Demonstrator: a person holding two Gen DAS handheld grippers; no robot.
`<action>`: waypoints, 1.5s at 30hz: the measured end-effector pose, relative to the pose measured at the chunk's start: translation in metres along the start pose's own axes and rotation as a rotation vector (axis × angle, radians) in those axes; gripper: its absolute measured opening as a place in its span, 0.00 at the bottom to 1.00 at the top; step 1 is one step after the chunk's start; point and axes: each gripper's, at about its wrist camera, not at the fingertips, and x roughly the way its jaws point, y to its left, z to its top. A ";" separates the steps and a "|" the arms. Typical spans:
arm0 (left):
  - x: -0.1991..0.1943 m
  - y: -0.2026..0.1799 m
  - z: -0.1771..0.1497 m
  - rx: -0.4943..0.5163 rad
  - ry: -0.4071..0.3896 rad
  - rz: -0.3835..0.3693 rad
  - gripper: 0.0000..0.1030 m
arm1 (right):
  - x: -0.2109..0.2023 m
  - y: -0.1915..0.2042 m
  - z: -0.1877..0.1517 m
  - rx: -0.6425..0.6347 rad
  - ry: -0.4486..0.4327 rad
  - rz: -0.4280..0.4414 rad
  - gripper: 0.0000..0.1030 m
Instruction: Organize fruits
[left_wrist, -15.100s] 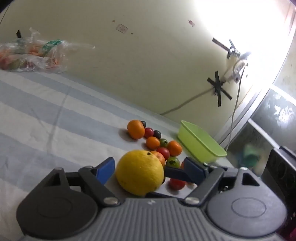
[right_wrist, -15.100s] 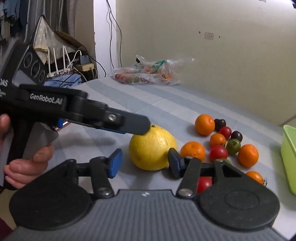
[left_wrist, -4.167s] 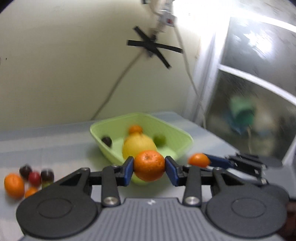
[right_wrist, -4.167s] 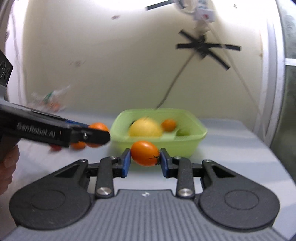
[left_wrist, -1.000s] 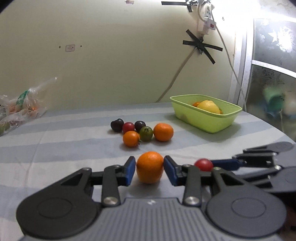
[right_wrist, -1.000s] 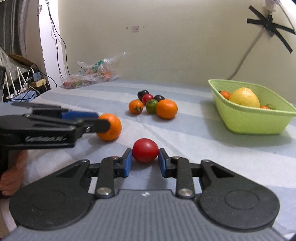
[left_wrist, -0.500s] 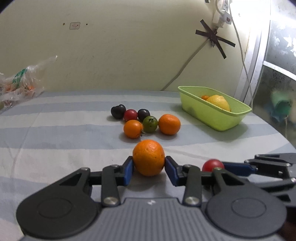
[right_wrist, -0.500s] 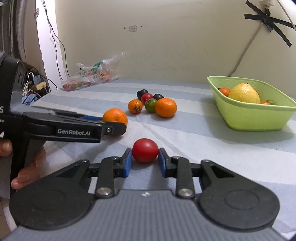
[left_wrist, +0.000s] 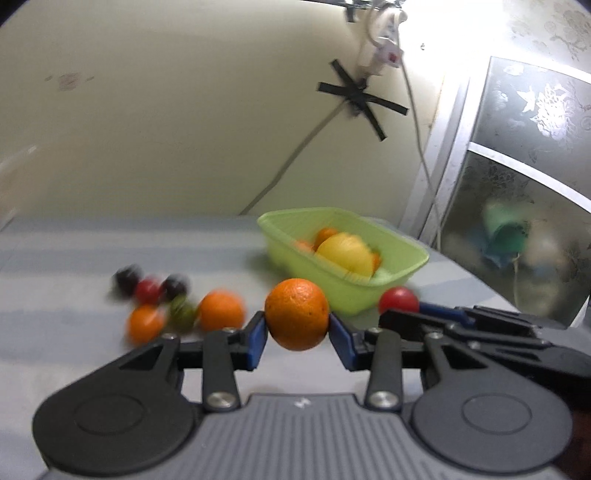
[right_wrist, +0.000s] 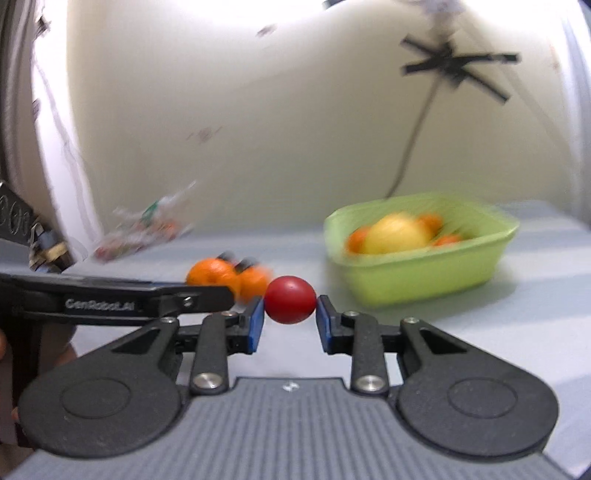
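My left gripper (left_wrist: 297, 334) is shut on an orange (left_wrist: 296, 314) and holds it above the striped cloth. My right gripper (right_wrist: 290, 321) is shut on a red tomato (right_wrist: 290, 299), which also shows in the left wrist view (left_wrist: 398, 301). The green basket (left_wrist: 402, 273) stands ahead, also in the right wrist view (right_wrist: 424, 275), with a large yellow citrus (left_wrist: 345, 254) and small orange fruits inside. Several loose fruits (left_wrist: 173, 299) lie on the cloth to the left: oranges, dark plums, a red and a green tomato.
A plastic bag of produce (right_wrist: 144, 229) lies at the far left by the wall. A cable (left_wrist: 291, 158) taped to the wall runs down behind the basket. A window frame (left_wrist: 443, 158) stands at the right. The left gripper's body (right_wrist: 110, 301) crosses the right wrist view.
Both grippers have lifted their fruits off the cloth and swung toward the green basket, which is now closer. The views are motion-blurred.
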 end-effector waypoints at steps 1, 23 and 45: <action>0.009 -0.005 0.008 0.011 -0.001 -0.003 0.36 | 0.001 -0.009 0.006 0.003 -0.013 -0.023 0.32; 0.144 -0.018 0.072 -0.014 0.061 0.038 0.46 | 0.036 -0.058 0.028 -0.016 -0.061 -0.187 0.46; -0.033 0.051 -0.036 -0.002 -0.017 0.417 0.50 | 0.020 -0.075 0.024 0.140 -0.139 -0.241 0.46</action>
